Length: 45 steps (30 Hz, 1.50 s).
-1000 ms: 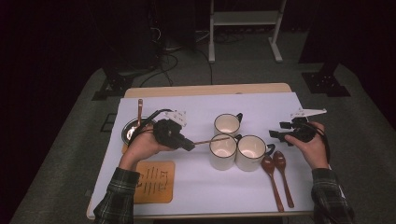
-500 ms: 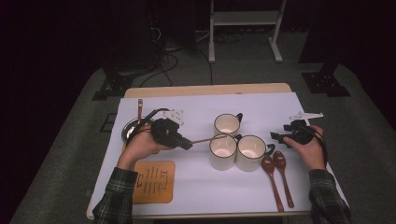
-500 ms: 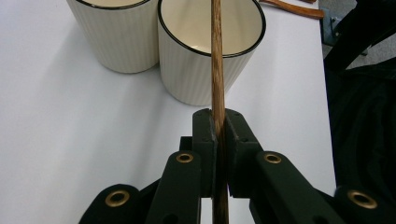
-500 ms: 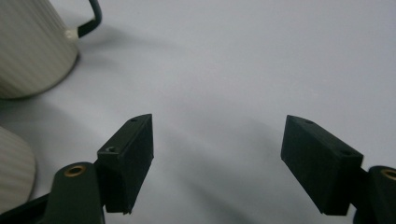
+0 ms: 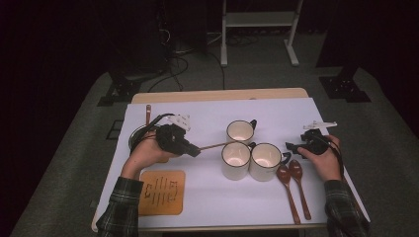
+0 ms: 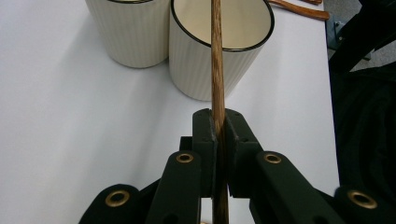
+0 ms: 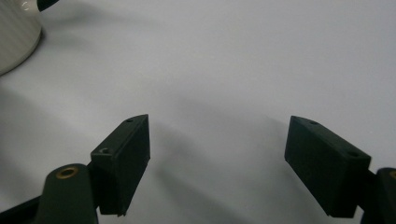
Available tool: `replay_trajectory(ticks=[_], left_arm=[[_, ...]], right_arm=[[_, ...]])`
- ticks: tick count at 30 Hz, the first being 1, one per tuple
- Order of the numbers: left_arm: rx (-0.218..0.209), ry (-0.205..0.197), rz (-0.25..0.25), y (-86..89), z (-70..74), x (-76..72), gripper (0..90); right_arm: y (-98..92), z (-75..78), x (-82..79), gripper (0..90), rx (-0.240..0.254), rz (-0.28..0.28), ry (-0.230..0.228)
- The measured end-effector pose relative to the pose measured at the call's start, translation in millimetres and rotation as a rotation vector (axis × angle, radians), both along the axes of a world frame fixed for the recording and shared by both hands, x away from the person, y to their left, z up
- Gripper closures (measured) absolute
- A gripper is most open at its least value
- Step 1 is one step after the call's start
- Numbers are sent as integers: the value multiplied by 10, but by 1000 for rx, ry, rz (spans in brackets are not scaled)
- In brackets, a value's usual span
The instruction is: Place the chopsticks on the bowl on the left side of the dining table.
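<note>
- Thin brown wooden stick [image 6: 216, 56], probably a spoon's handle, is clamped between the black jaws of the left gripper [image 5: 196, 150]; it points toward the three cream ribbed mugs with dark rims, its far end at the near-left mug [image 5: 235, 159] in the high view.
- In the left gripper view the stick runs straight up over the mouth of a mug [image 6: 219, 46]; whether its tip dips inside I cannot tell.
- Handling, as I judge it: light, stiff and smooth, so it may pivot in a grip this near one end; a hold closer to the middle would steady it.
- Right gripper [image 5: 291, 146] is unclenched with nothing between its jaws, which have just been opening; it is low over the white table cover [image 7: 243, 56], just beside the right mug [image 5: 265, 160].
- Two reddish-brown wooden spoons [image 5: 292, 185] lie just below that gripper.
- An orange slotted mat [image 5: 160, 191] sits near the left forearm.
- The mugs stand close together, handles included, and crowd any path between the grippers.
</note>
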<state>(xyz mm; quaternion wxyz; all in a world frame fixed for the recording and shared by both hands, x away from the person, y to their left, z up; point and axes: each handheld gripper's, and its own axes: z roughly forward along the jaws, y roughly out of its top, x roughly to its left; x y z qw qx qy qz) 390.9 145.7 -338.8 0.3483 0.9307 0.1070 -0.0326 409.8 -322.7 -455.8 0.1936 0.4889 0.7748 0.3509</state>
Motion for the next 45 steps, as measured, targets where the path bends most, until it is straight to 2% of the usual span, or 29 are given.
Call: replay_trajectory(ticks=[11,34,45], left_arm=[[-13,-11,29,69,-9,34,842],[-36,-36,56,297,46,170,842],[-41,-42,105,383,5,235,842]], right_arm=[[29,-54,-10,192,-38,-19,-1],[57,-83,-44,181,-41,-44,-23],[51,-84,-40,181,-37,-43,-18]])
